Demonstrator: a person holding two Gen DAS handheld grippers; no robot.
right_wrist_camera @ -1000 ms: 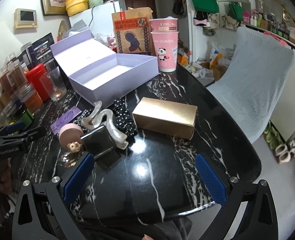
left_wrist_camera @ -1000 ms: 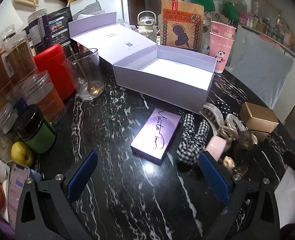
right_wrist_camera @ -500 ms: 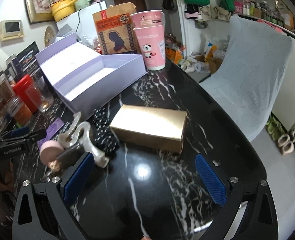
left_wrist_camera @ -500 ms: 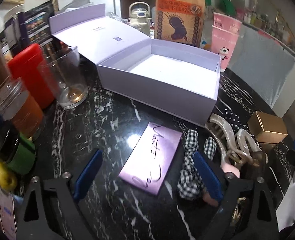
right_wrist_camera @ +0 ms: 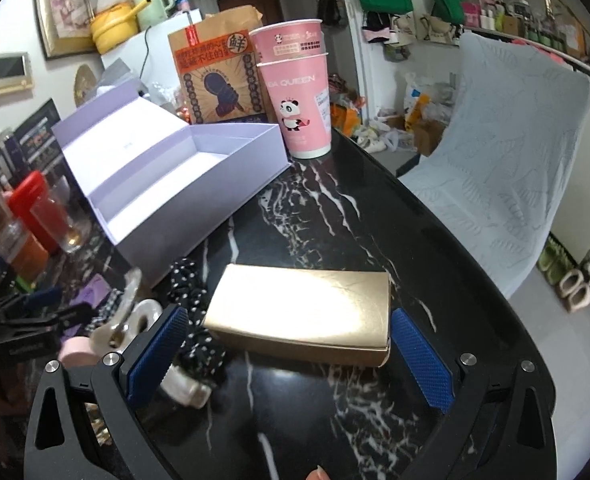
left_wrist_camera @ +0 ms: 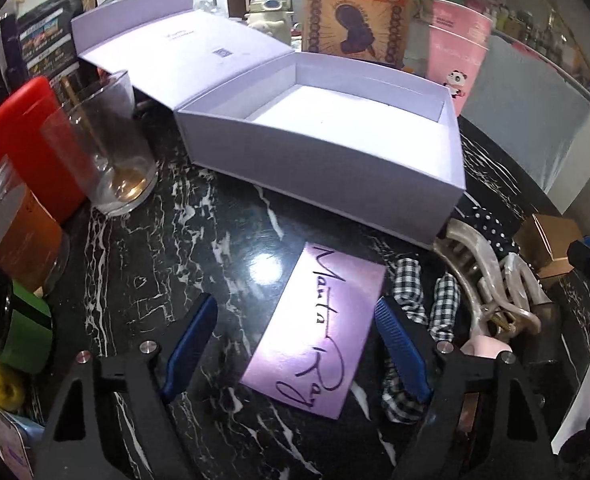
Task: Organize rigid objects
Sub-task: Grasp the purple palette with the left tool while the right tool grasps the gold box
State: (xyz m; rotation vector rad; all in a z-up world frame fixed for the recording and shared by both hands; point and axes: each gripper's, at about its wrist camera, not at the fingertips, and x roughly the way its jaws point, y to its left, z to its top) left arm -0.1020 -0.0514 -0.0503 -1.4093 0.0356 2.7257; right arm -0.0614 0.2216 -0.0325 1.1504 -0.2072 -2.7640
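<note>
An open lavender box (left_wrist_camera: 335, 136) stands on the black marble table; it also shows in the right wrist view (right_wrist_camera: 175, 184). A flat purple palette (left_wrist_camera: 315, 328) lies in front of it, between the fingers of my open left gripper (left_wrist_camera: 295, 340), with gaps on both sides. A gold box (right_wrist_camera: 303, 312) lies between the fingers of my open right gripper (right_wrist_camera: 291, 344), close to both pads. Hair claws (left_wrist_camera: 491, 280), a checked scrunchie (left_wrist_camera: 427, 308) and a dotted scrunchie (right_wrist_camera: 191, 292) lie between the two.
A glass with a spoon (left_wrist_camera: 107, 152), a red container (left_wrist_camera: 35, 136) and jars (left_wrist_camera: 11, 232) stand at the left. Pink cups (right_wrist_camera: 299, 96) and a brown bag (right_wrist_camera: 215, 76) stand behind the box. The table edge (right_wrist_camera: 475, 264) curves at the right.
Both grippers have moved forward and down. The purple palette now sits between the left fingers and the gold box between the right fingers. Both stay open.
</note>
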